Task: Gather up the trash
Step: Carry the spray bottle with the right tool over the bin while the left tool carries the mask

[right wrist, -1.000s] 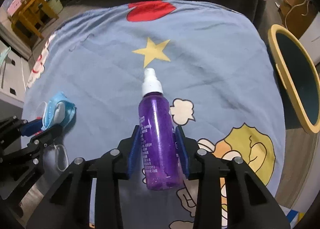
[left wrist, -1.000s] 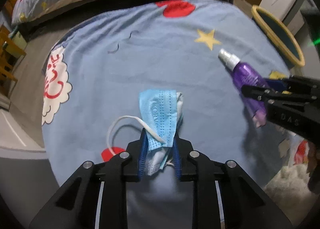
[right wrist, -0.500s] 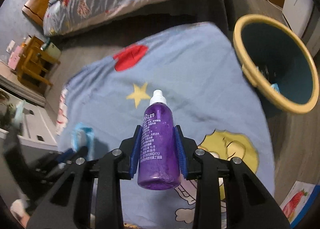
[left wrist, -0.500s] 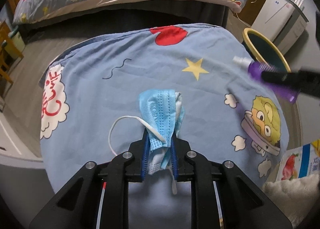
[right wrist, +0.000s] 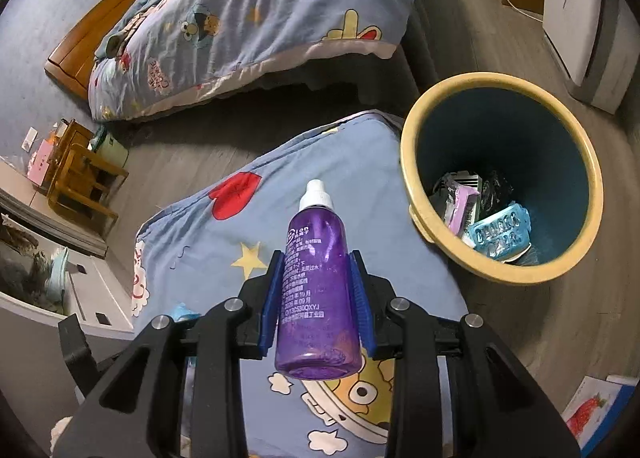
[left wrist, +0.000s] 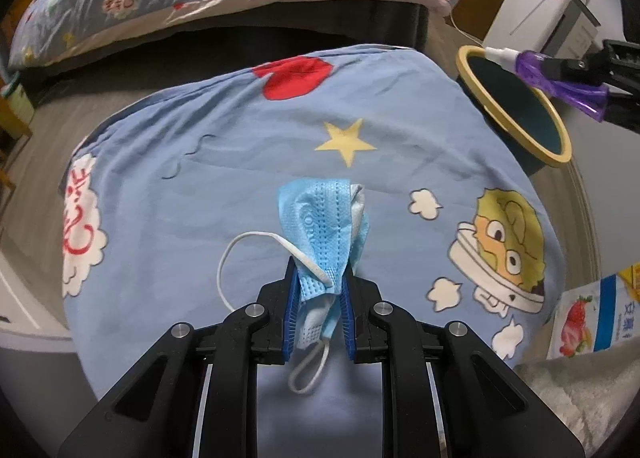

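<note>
Now left gripper [left wrist: 319,290] pinches blue face mask [left wrist: 320,225] tight; loop dangles. Right gripper [right wrist: 318,290] clamps purple spray bottle [right wrist: 318,290] beside trash bin [right wrist: 416,145].

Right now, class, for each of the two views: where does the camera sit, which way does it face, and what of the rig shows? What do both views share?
Left wrist: sits on the left gripper, looking steeply down over the blue cartoon blanket; its jaws pinch a blue face mask.
Right wrist: sits on the right gripper, looking down toward the yellow-rimmed bin; its jaws clamp a purple spray bottle.
Shared: blanket, bin, bottle and the bed behind; the right gripper also appears at the left view's right edge.
</note>
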